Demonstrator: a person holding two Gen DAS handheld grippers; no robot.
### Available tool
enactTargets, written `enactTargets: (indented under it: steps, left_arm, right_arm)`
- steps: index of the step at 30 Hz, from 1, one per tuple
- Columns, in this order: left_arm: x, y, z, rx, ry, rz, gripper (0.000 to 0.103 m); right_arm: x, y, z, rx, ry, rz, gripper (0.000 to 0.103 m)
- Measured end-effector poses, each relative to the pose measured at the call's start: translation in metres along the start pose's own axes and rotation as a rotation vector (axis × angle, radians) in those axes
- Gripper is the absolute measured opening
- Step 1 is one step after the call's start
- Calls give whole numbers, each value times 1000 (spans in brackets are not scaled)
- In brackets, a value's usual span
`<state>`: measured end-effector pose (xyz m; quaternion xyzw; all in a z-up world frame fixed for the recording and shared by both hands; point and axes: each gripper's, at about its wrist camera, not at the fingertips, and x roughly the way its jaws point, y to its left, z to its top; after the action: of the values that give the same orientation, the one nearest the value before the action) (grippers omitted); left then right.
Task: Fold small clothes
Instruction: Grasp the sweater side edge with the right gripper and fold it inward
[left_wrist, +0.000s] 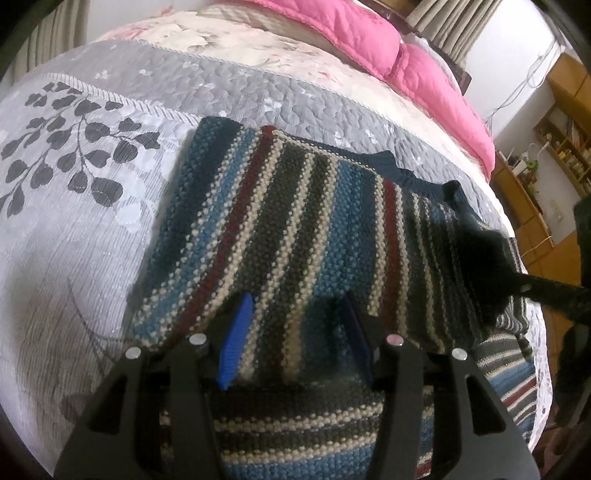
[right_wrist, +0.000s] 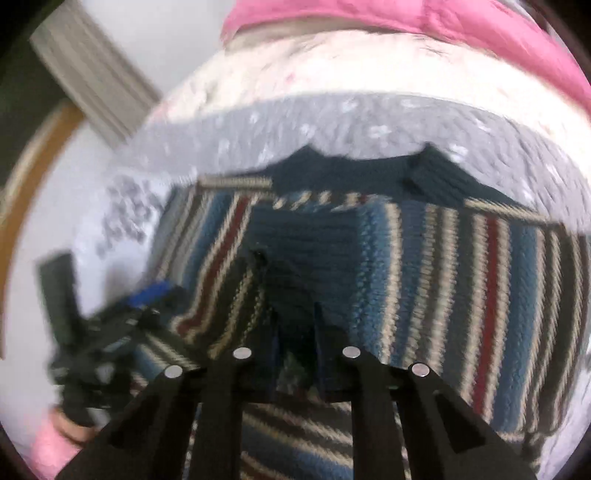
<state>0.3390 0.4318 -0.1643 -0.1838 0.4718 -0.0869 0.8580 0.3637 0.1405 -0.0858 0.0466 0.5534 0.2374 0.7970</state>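
Note:
A knitted sweater (left_wrist: 280, 206) with blue, dark green, cream and red stripes lies partly folded on the bed. My left gripper (left_wrist: 295, 301) hovers over its near edge, open, the blue fingers (left_wrist: 234, 336) wide apart and gripping nothing. In the blurred right wrist view the sweater (right_wrist: 443, 266) fills the middle, its dark collar at the far edge. My right gripper (right_wrist: 296, 314) has its fingers close together on a dark-cuffed sleeve (right_wrist: 280, 284) folded across the body. From the left wrist view the right gripper (left_wrist: 484, 254) is a black shape on the sweater's right part.
The grey leaf-print quilt (left_wrist: 74, 229) spreads out to the left, and a pink duvet (left_wrist: 369, 33) lies at the far side. Wooden shelves (left_wrist: 554, 147) stand beyond the bed's right edge. A hand (right_wrist: 70, 428) holds the left gripper (right_wrist: 147, 302) at the lower left.

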Motion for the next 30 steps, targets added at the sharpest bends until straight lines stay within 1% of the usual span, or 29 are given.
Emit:
enactTargets:
  steps: [1, 2, 3, 4, 6, 7, 8, 10, 12, 14, 15, 16, 18, 19, 20, 23, 25, 26, 27, 28, 30]
  left_arm:
    - [0, -1, 0, 4, -1, 4, 50]
    - [0, -1, -1, 7, -1, 8, 50]
    - [1, -2, -1, 7, -2, 11, 50]
    - [1, -2, -1, 8, -2, 14, 50]
    - [1, -3, -1, 9, -3, 17, 50]
    - [1, -3, -1, 9, -4, 18, 50]
    - [1, -3, -1, 11, -5, 19, 50]
    - [1, -4, -2, 16, -7, 21, 51]
    - [1, -5, -2, 21, -10, 24, 52]
    - [2, -5, -2, 27, -11, 26, 52]
    - [2, -5, -2, 27, -12, 26, 52]
    - [2, -5, -2, 28, -13, 26, 52]
    - [2, -6, -2, 28, -12, 27, 53]
    - [2, -6, -2, 29, -12, 27, 53]
    - [2, -6, -2, 29, -12, 28, 53]
    - [2, -5, -2, 26, -10, 25, 53]
    - [2, -5, -2, 27, -11, 24, 53]
    - [2, -6, -2, 28, -11, 25, 53]
    - [2, -6, -3, 28, -11, 25, 53]
    - [2, -6, -2, 30, -11, 27, 54]
    - [2, -7, -3, 31, -12, 30, 54]
  right_arm:
    - [-12, -15, -2, 37, -25, 30, 15]
    - [-20, -22, -5, 60, -40, 42, 16]
    - [-30, -38, -7, 93, -59, 43, 16]
    - [-34, -44, -9, 108, -70, 36, 16]
    - [-41, -69, -14, 156, -79, 23, 17]
    - [-43, -83, -17, 187, -77, 25, 19]
    - [-42, -94, -20, 211, -72, 21, 22]
    - [-42, -117, -30, 246, -66, -28, 25]
    - [-45, -134, -38, 277, -69, -64, 33]
    - [-49, -152, -49, 331, -84, -32, 38]
    - [-51, -158, -52, 350, -92, -5, 40]
    - [-53, -161, -56, 369, -104, 40, 41]
    - [-53, -162, -57, 378, -115, 111, 54]
    - [-51, -159, -56, 375, -118, 141, 56]
    - [-51, -157, -53, 371, -115, 152, 57]
    - [-37, -146, -46, 367, -87, 149, 57]
    - [-28, -143, -43, 368, -76, 141, 52]
    - [-24, -140, -41, 364, -60, 105, 38]
    - [-19, -139, -41, 348, -41, 39, 25]
    - [-20, -138, -45, 338, -37, 24, 24]
    - [-18, -141, -48, 347, -38, 26, 21]
